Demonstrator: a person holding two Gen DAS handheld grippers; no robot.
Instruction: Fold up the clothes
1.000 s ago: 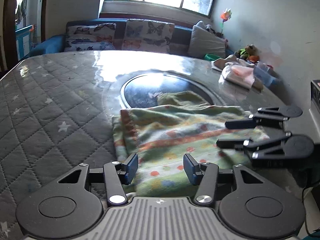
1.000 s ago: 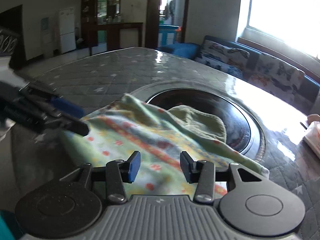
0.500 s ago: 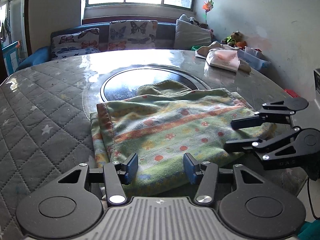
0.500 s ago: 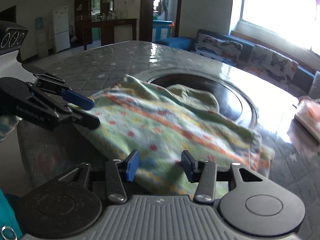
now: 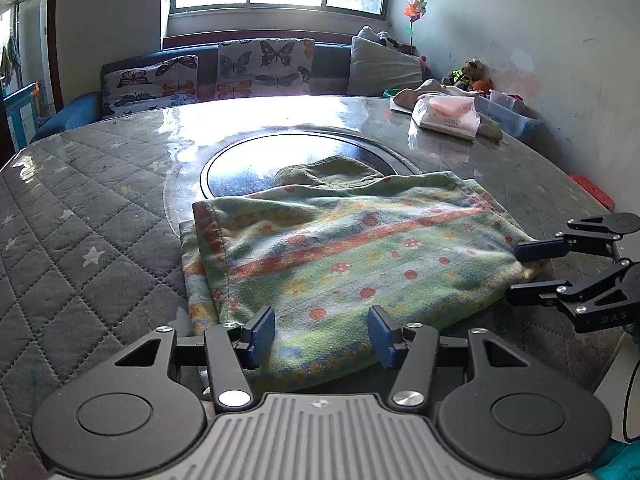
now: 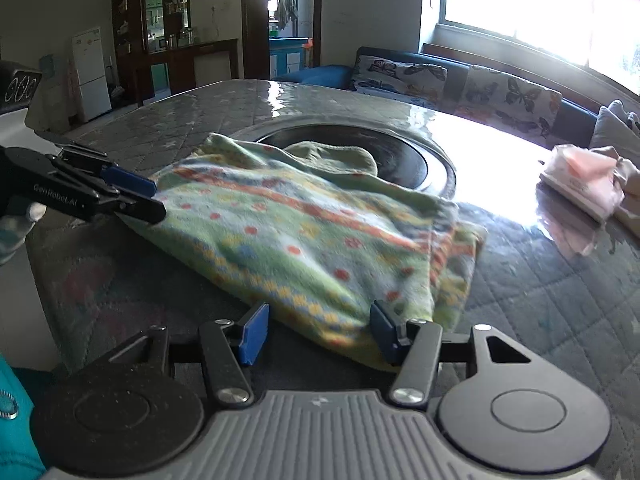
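- Left hand-held gripper is spread wide, holding nothing, its blue pads above the near edge of the folded garment.
- Right hand-held gripper is likewise wide and empty at the garment's other end.
- Garment lies flat on the quilted tabletop, its far edge over the dark round inset.
- Clear bin by the wall; contents unclear.

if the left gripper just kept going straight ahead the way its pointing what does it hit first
Most likely the folded patterned cloth. The left gripper is open, with the cloth's near edge already lying between its fingers. Height above the cloth is hard to judge, so it may skim over the top.
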